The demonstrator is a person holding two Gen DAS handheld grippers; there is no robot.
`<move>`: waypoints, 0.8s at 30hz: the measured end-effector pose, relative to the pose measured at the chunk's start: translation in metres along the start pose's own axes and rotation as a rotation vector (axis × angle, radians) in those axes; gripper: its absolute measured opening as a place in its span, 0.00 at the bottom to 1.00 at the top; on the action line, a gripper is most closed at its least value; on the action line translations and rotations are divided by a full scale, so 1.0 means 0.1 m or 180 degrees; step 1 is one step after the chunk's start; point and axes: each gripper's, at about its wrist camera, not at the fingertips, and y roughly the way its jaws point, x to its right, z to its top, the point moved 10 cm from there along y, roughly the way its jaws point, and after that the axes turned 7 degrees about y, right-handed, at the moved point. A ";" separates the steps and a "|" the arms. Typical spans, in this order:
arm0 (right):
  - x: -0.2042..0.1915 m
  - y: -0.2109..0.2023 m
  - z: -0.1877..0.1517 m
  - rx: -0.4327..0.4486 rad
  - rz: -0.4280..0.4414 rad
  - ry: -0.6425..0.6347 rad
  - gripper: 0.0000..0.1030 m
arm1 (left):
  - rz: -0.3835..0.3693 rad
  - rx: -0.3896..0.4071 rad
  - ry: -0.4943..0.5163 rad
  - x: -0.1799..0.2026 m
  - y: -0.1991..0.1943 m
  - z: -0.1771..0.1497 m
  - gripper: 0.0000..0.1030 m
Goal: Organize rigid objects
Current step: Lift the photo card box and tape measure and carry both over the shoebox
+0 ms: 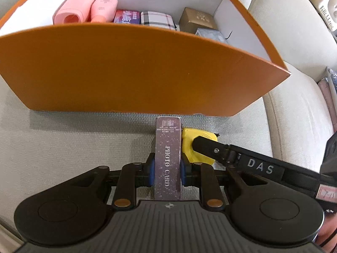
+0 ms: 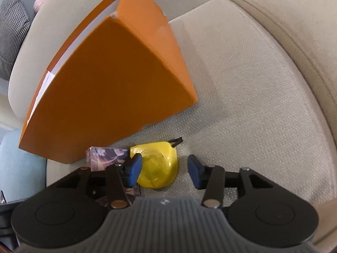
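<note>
While the orange box (image 1: 134, 71) sits just ahead, the card box (image 1: 168, 158) is pinched on edge between the left gripper (image 1: 166, 171) pads, probably so it slots in upright. From the right wrist, the right gripper (image 2: 164, 169) is spread wide around the yellow tape measure (image 2: 157, 163), nothing gripped yet.

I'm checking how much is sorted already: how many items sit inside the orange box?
6 visible in the orange box: two pink cases, a purple tin, a plaid box, a gold box, a grey box. The front wall may hide more.
</note>
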 end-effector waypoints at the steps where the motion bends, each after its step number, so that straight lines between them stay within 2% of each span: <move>1: -0.02 0.01 0.00 0.0018 -0.0013 -0.0055 0.49 | -0.0021 0.0000 -0.0028 -0.01 0.01 0.00 0.24; 5: -0.04 0.06 0.02 0.0006 0.0101 -0.0057 0.42 | -0.0016 -0.0009 -0.0016 -0.01 0.01 0.00 0.24; 7: -0.03 0.03 0.04 0.0046 0.0118 -0.0048 0.36 | -0.0006 0.0003 -0.0031 -0.01 -0.02 0.00 0.24; 9: -0.02 -0.05 0.08 0.0130 0.0206 0.0032 0.24 | -0.0027 0.0013 -0.0071 -0.04 -0.05 0.00 0.24; 10: -0.02 -0.10 0.09 0.0175 0.0272 0.0051 0.23 | -0.0037 0.0013 -0.0082 -0.05 -0.06 -0.01 0.24; 12: -0.10 -0.18 0.09 0.0258 0.0365 -0.0075 0.21 | -0.0031 0.0012 -0.0104 -0.09 -0.08 -0.03 0.24; 15: -0.36 -0.28 -0.02 0.0354 0.0350 -0.0654 0.20 | -0.0010 0.0016 -0.0189 -0.18 -0.10 -0.05 0.24; 17: -0.46 -0.23 -0.11 0.0316 0.0295 -0.0935 0.20 | -0.0069 0.0028 -0.0289 -0.24 -0.10 -0.06 0.24; 20: -0.42 -0.13 -0.11 0.0153 0.0347 -0.0804 0.19 | -0.0094 0.0048 -0.0289 -0.27 -0.11 -0.07 0.24; 24: -0.44 -0.09 -0.03 0.0175 0.0375 -0.0699 0.20 | -0.0123 0.0055 -0.0300 -0.28 -0.12 -0.08 0.24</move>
